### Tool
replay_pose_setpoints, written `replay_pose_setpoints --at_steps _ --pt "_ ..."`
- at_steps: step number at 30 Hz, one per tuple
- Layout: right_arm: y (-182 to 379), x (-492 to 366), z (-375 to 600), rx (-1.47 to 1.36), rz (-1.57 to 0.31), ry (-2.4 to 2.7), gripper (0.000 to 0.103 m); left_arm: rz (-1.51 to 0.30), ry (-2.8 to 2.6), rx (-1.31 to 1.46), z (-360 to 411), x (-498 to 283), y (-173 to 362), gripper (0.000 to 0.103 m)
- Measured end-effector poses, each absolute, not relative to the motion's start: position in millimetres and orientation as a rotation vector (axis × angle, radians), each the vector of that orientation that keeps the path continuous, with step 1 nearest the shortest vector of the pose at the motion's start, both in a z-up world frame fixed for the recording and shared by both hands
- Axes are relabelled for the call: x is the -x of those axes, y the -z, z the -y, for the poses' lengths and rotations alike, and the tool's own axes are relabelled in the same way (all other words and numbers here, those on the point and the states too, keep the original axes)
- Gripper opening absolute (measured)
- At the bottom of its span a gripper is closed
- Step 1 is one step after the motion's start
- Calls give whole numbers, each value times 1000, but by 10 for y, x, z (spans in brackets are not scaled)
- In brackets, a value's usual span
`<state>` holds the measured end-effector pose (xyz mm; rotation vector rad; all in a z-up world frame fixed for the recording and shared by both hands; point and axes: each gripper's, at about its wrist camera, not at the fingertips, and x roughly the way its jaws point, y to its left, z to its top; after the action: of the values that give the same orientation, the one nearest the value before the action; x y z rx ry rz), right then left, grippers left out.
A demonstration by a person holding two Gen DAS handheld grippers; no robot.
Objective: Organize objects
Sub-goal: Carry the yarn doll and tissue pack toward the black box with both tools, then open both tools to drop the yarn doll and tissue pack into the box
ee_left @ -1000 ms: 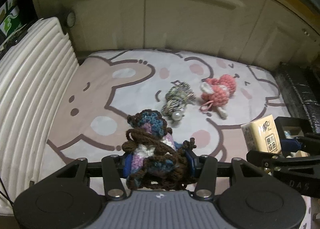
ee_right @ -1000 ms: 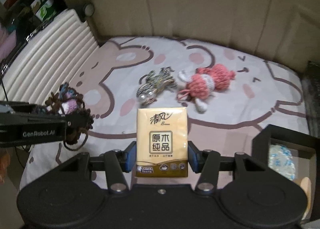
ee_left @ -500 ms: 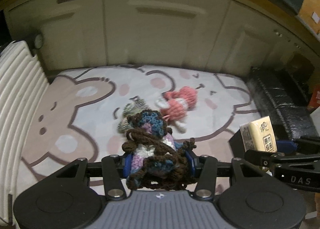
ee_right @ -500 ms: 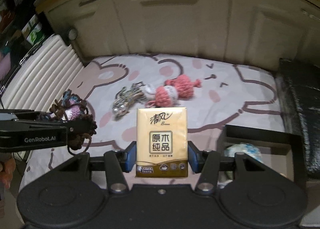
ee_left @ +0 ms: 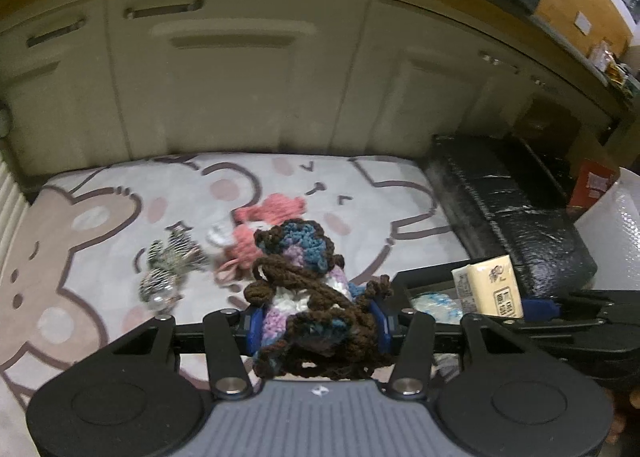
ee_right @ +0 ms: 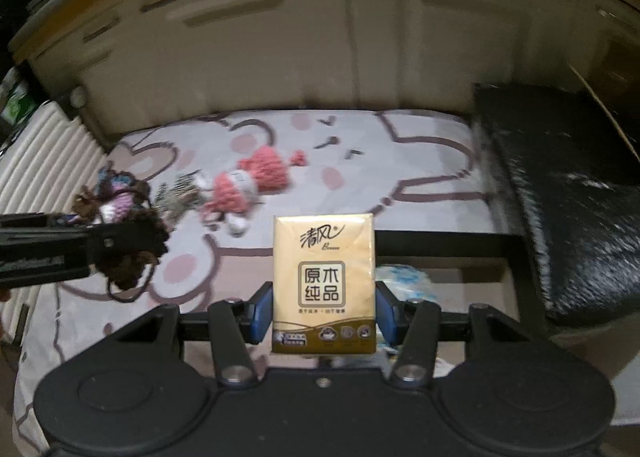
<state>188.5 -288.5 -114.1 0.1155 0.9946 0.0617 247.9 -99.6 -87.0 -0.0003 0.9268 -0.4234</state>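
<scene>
Both tools carried rightward, toward black box [ee_right: 448,241].

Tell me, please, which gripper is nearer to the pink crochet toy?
Left. The left gripper, shut on a yarn doll, is just short of the pink toy; the right gripper is farther off.

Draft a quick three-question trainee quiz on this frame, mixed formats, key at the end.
1. True or false: the right gripper is shut on the tissue pack.
2. Which item does the left gripper hold? A) pink crochet doll B) brown-and-blue crochet doll C) zebra-striped toy
3. Fill in: the pink crochet doll and the zebra-striped toy lie on the cartoon-print ____.

Key: 1 true; 2 B, the brown-and-blue crochet doll; 3 mat.
</scene>
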Motion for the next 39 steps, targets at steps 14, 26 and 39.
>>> replay_pose_setpoints --at_steps 14,26,39 --pt "1513 -2086 3096 -113 -1041 -38 53 -889 486 -5 1286 -2505 836 51" --pt "1461 -2031 3367 -173 -1039 36 61 -898 530 -15 1532 -2487 894 51" --pt "1225 -1792 3962 -413 -911 219 53 -937 700 -64 2318 -2361 1219 51"
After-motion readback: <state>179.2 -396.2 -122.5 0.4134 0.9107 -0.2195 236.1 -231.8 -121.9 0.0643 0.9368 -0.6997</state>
